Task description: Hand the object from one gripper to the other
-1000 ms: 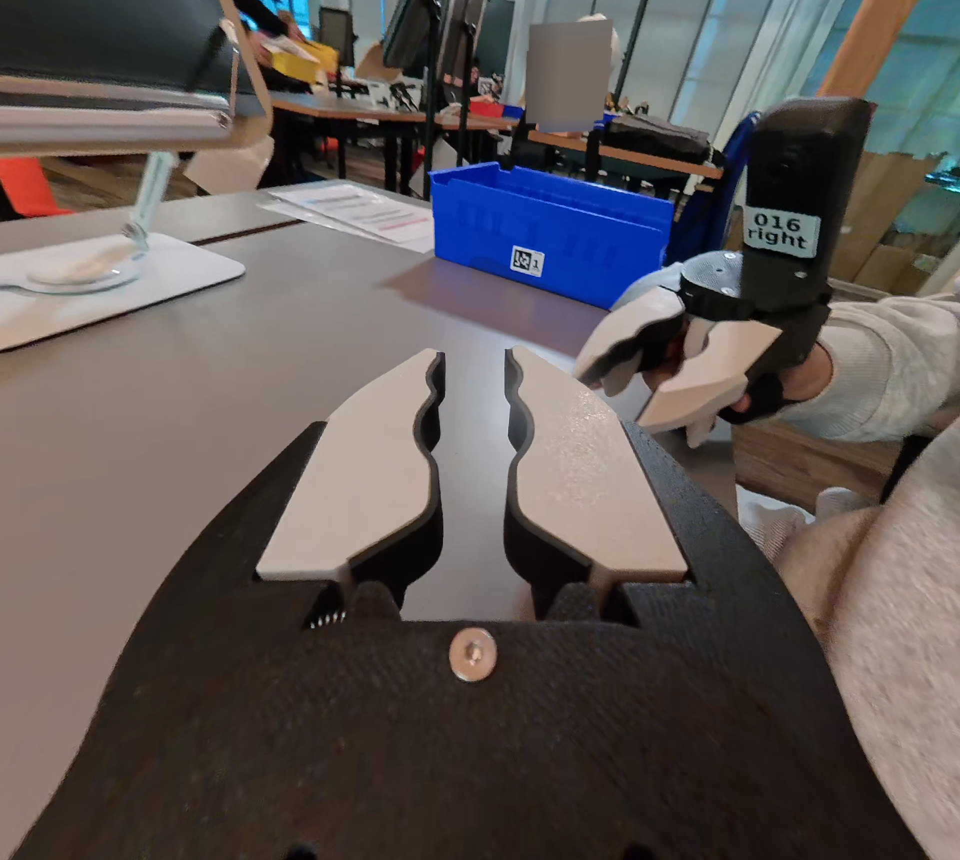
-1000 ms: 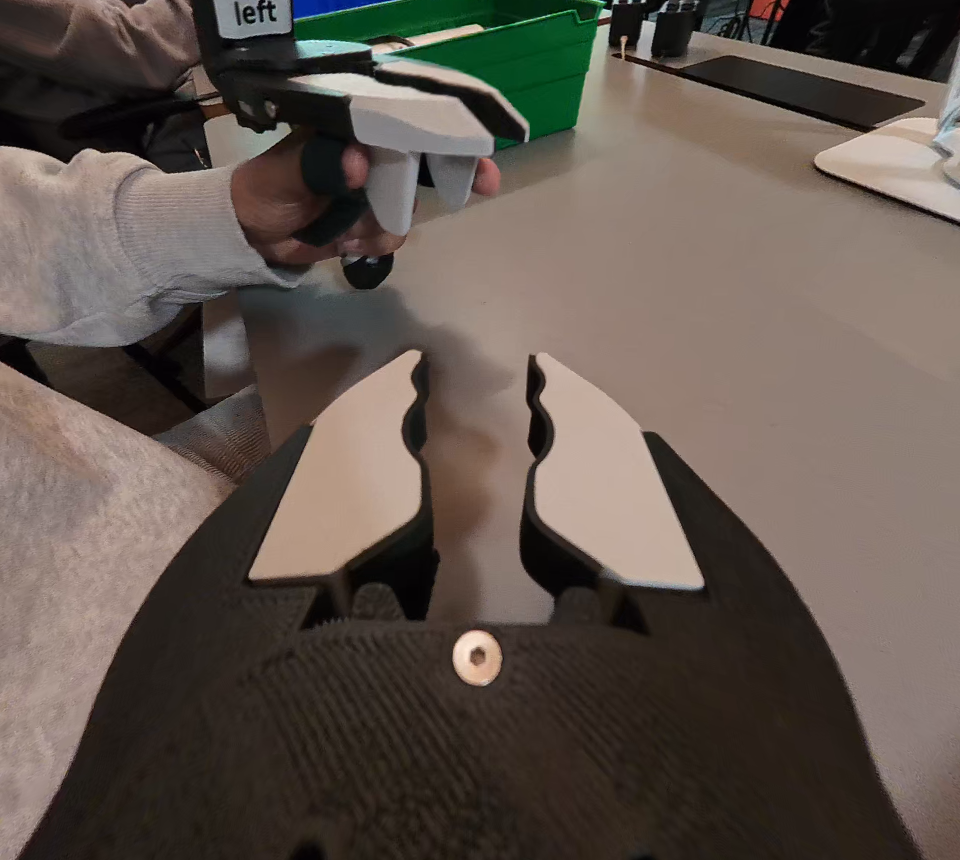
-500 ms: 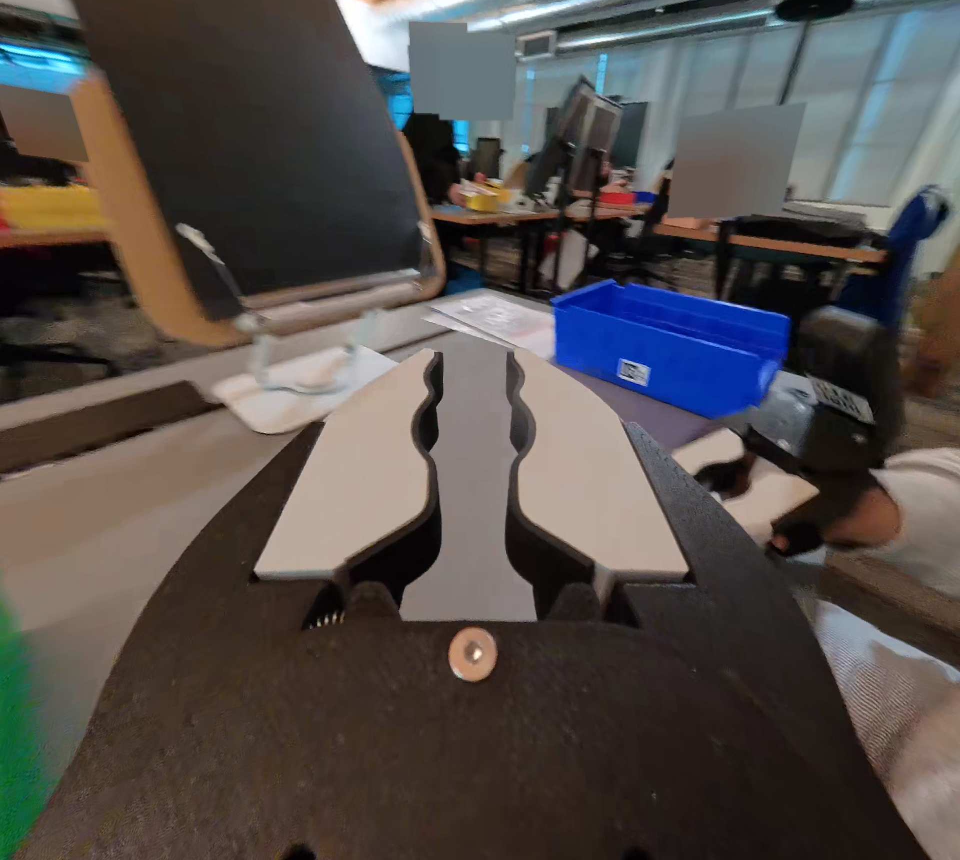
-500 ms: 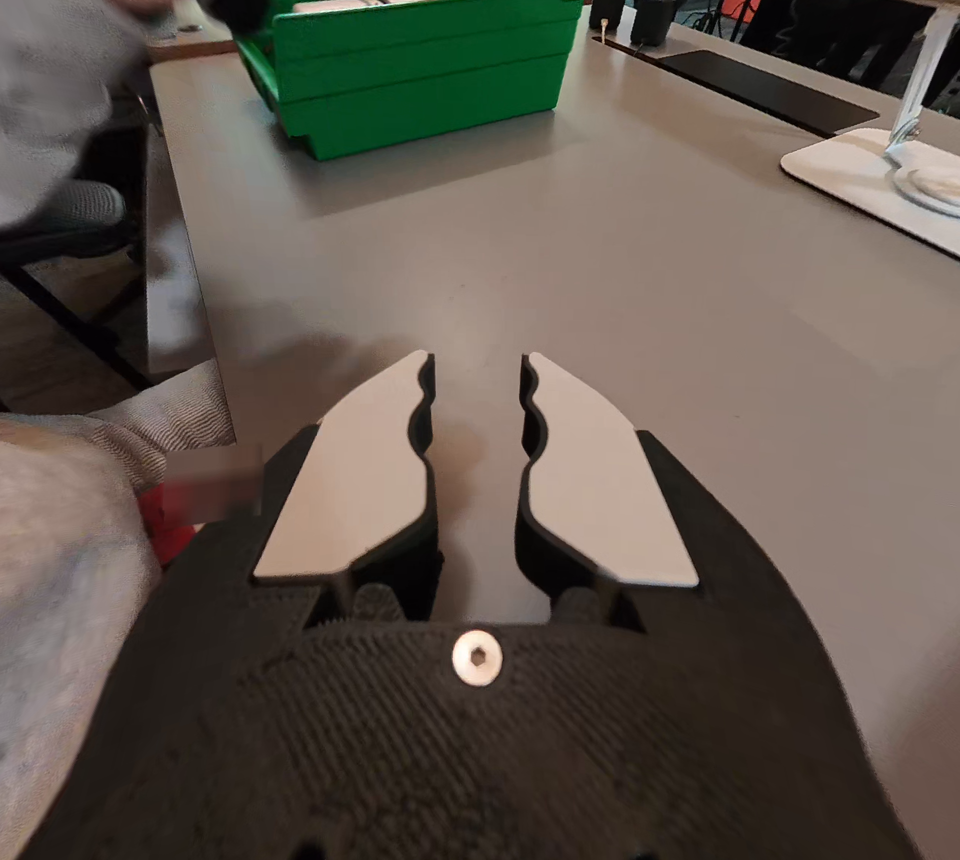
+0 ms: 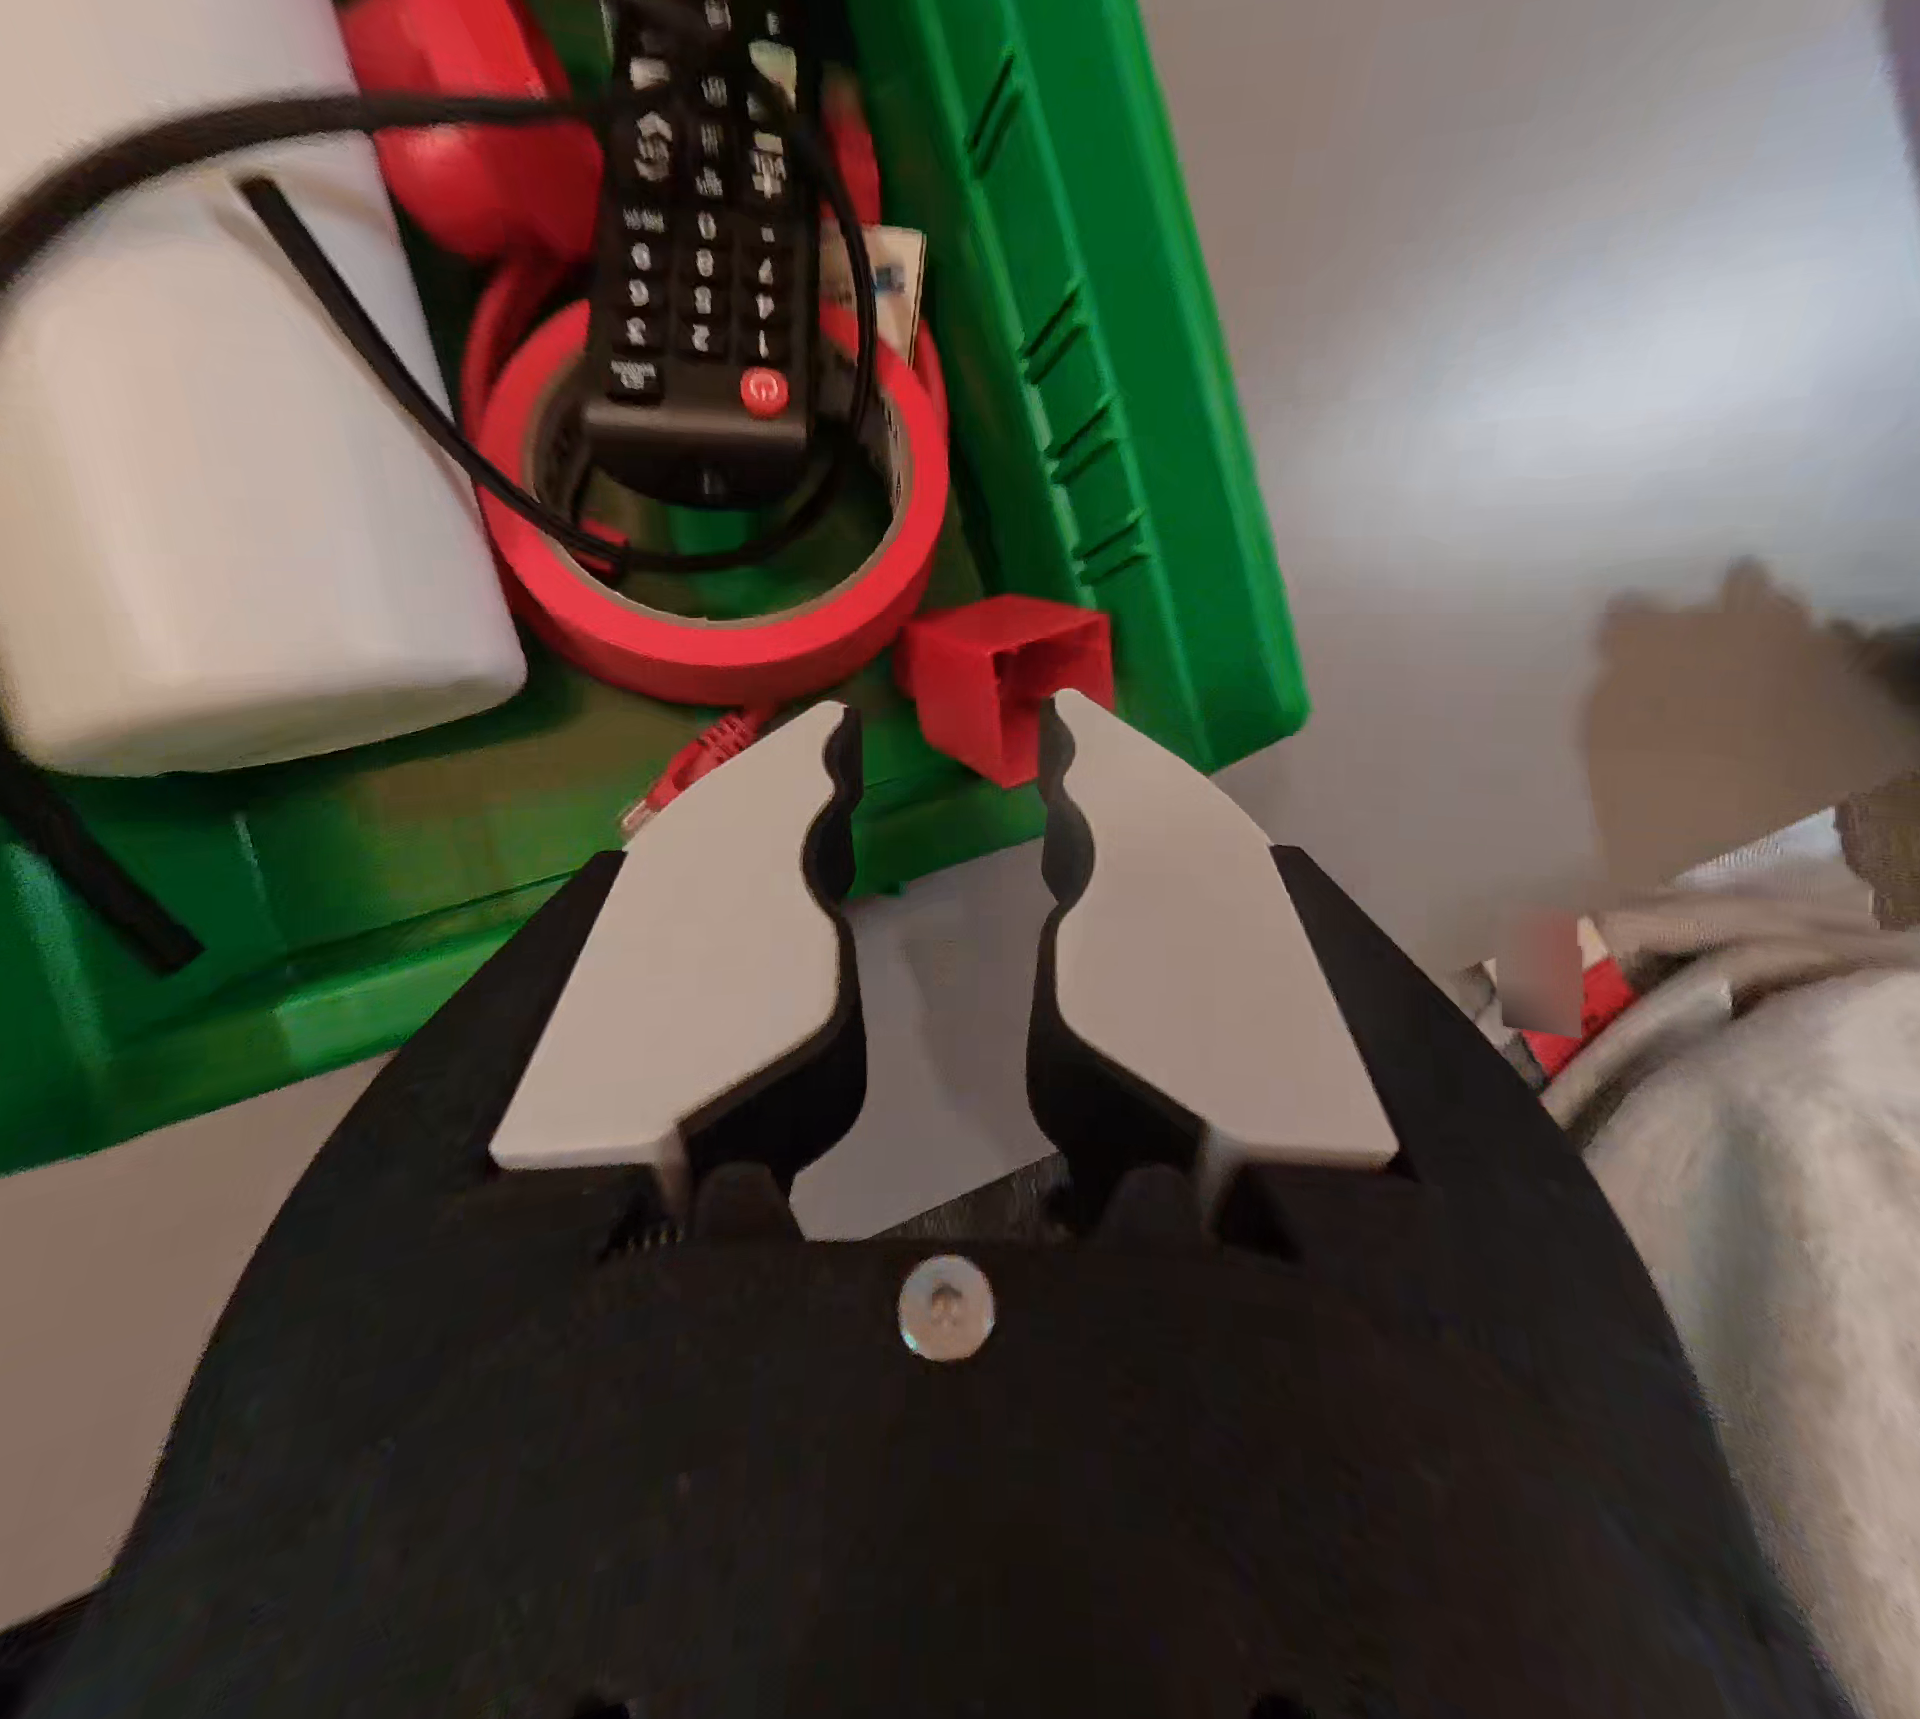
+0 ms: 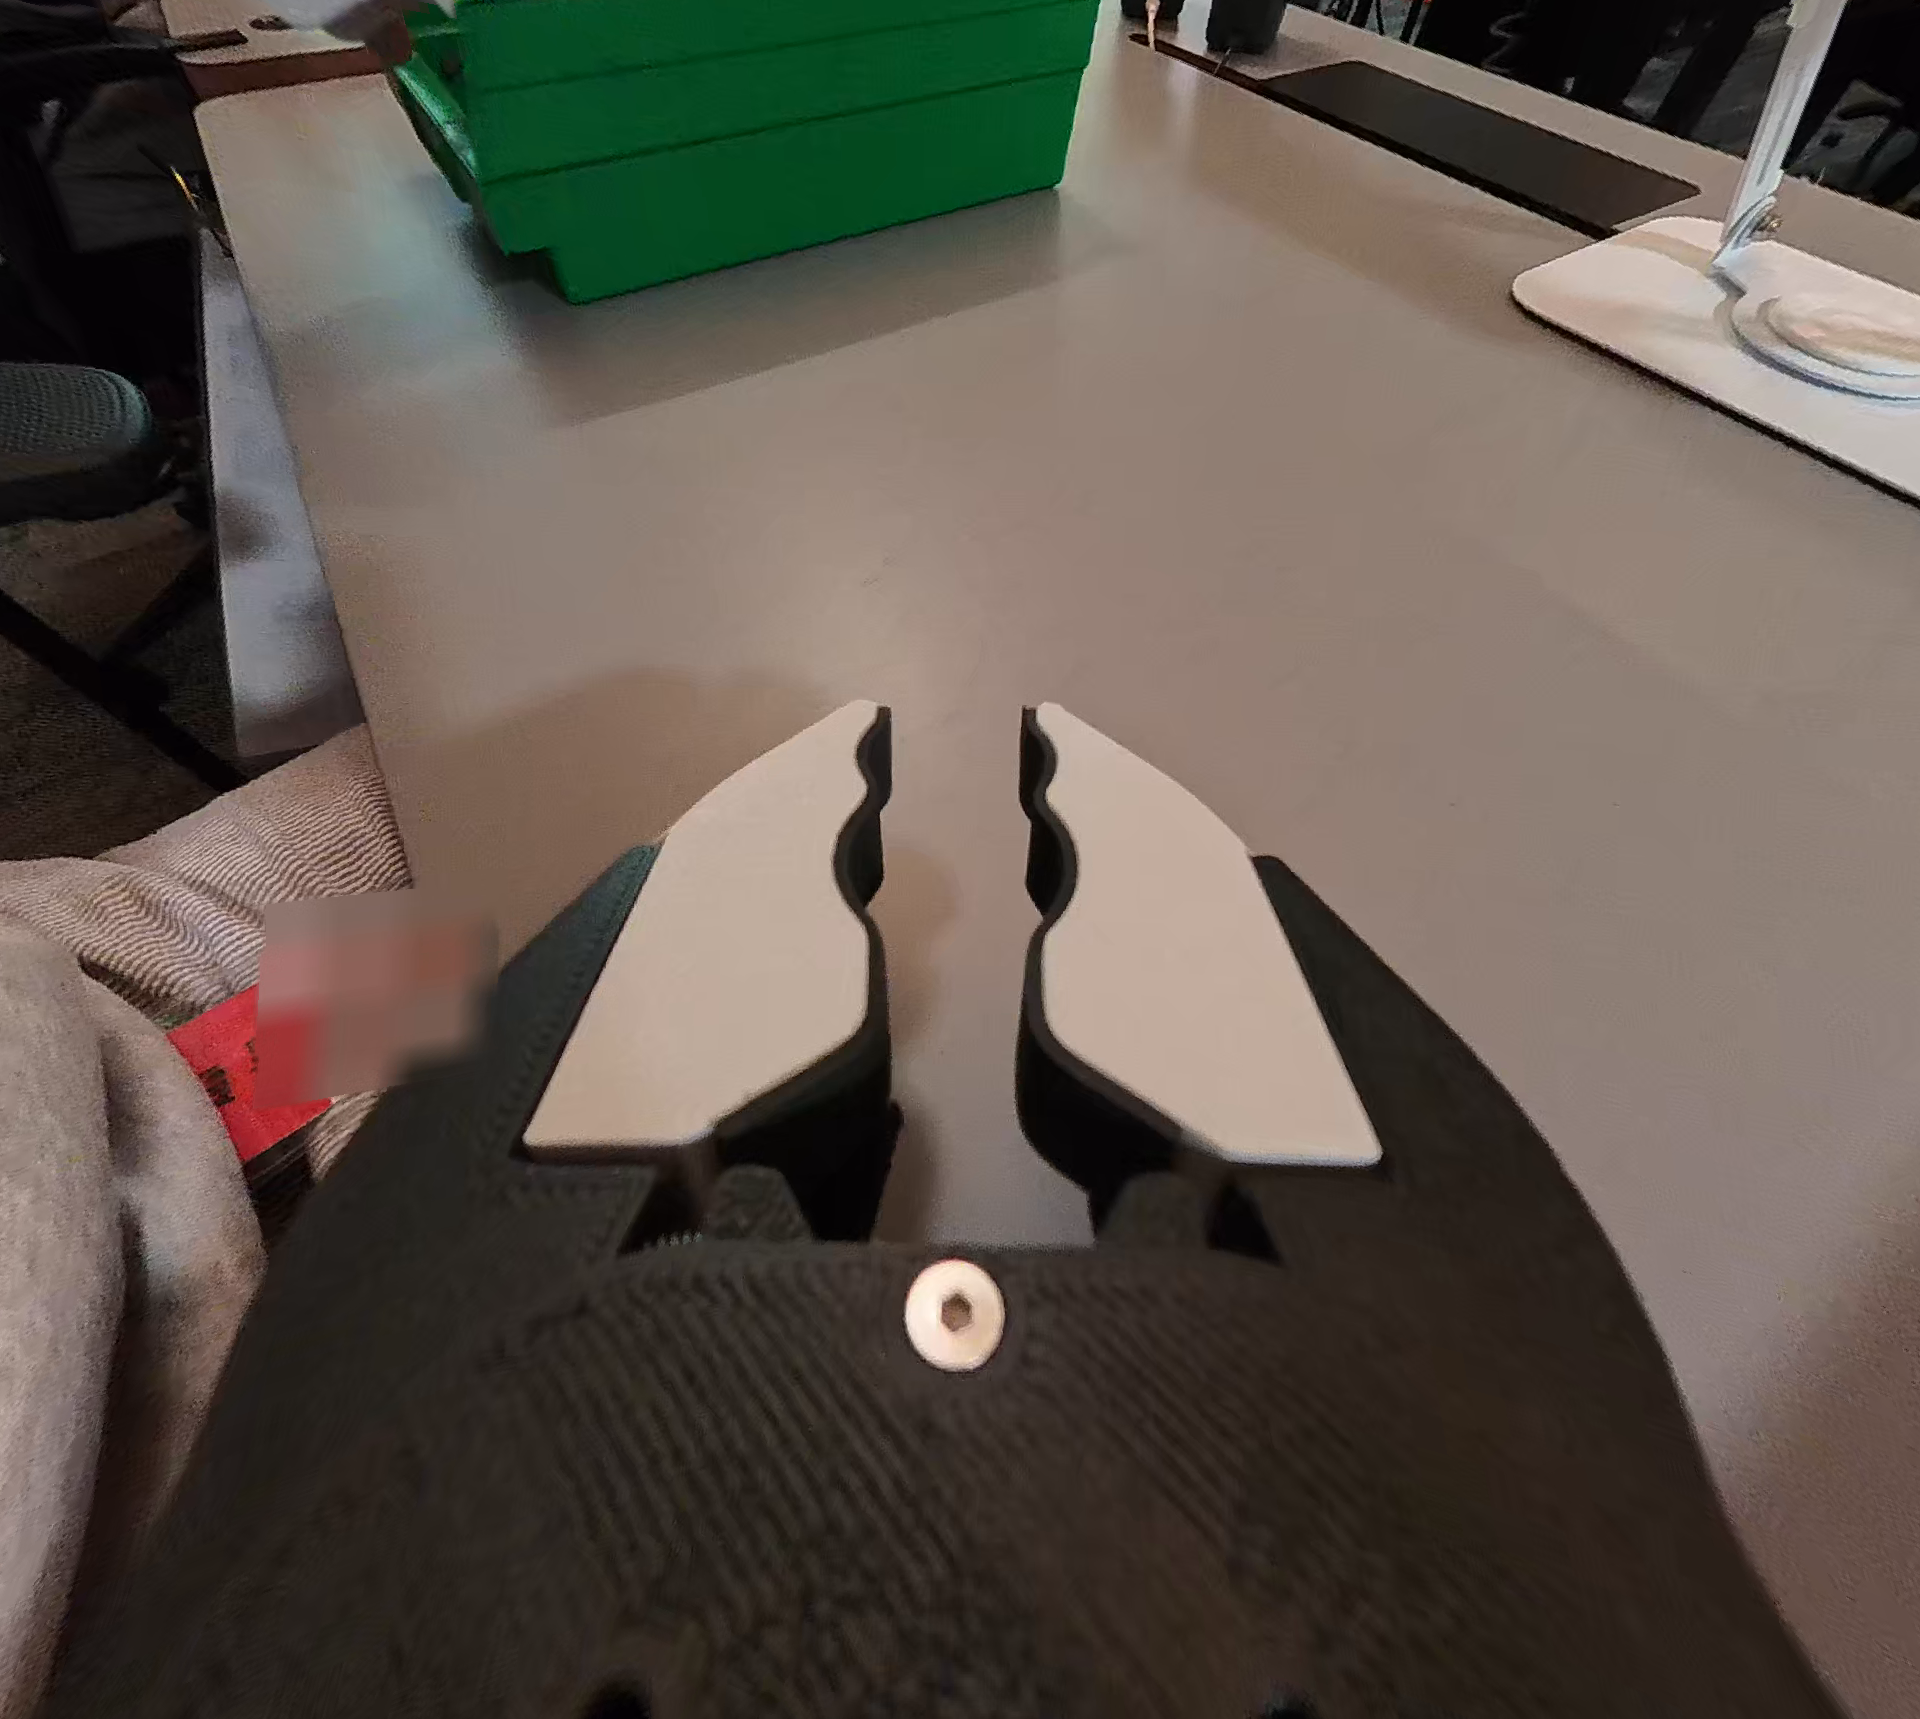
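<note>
Two hand-held grippers, both empty with jaws parted. Left hand-held gripper (image 5: 945,724) has swung off the open desk since a second ago and now points down into the green bin (image 5: 1049,235), tips just above the near corner. Closest to its tips is a small red block (image 5: 1003,693); just behind lie a red tape roll (image 5: 717,620), a black remote (image 5: 707,215) resting partly in the roll, a white roll (image 5: 197,381) and black cable (image 5: 343,277). Which one is the object to pick is unclear; my guess is the red block. Right hand-held gripper (image 6: 954,719) hovers low over the grey desk (image 6: 1299,526), well apart from the bin, about where it was. Judgement: pickup just starting, handover not yet begun.
</note>
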Available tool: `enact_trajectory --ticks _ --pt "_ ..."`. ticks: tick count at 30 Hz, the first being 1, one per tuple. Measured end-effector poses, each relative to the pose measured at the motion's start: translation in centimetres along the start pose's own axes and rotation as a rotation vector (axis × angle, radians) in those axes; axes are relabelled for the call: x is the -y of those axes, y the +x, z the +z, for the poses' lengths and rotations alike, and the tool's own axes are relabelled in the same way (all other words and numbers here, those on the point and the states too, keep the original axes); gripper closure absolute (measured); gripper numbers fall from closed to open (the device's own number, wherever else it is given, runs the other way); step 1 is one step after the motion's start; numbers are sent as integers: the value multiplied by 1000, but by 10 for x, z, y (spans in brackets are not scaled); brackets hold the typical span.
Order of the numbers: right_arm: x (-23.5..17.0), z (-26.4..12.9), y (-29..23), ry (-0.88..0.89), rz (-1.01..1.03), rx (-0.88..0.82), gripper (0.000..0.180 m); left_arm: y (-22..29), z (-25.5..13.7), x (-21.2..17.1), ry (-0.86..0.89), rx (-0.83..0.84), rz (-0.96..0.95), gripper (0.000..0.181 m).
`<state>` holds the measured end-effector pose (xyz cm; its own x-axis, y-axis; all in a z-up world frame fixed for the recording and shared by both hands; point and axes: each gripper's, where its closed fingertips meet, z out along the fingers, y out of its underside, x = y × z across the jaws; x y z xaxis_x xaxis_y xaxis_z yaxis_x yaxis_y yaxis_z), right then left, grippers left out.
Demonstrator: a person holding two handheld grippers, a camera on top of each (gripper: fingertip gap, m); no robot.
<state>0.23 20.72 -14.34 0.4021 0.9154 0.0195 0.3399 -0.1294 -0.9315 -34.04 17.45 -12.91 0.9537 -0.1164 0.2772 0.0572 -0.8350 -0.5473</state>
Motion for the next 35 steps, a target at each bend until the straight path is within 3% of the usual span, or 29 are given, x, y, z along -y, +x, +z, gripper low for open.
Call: enact_trajectory --ticks 4,7,10,14,18,21,25,30,35 --pt "-1 6 4 -20 -9 -7 157 -3 23 -14 -120 9 51 156" --pt "0 5 3 -9 -23 -9 157 -13 25 -12 -136 111 154 166" --pt "3 1 0 22 -45 -11 157 -9 24 -7 -108 97 178 173" --pt "4 -2 1 36 -39 -17 157 2 -12 18 44 105 200 180" --pt "8 -5 2 63 -25 -14 157 48 -74 60 353 6 261 180" --pt "19 -12 0 131 -35 5 155 111 -100 84 573 -207 318 180" --pt "44 -30 -13 283 -143 65 146 198 -82 90 634 -593 288 180" --pt "62 -52 -20 412 -258 88 140 284 -16 65 460 -1048 148 181" --pt "66 -66 -18 469 -244 129 136 312 45 39 260 -1256 -95 181"
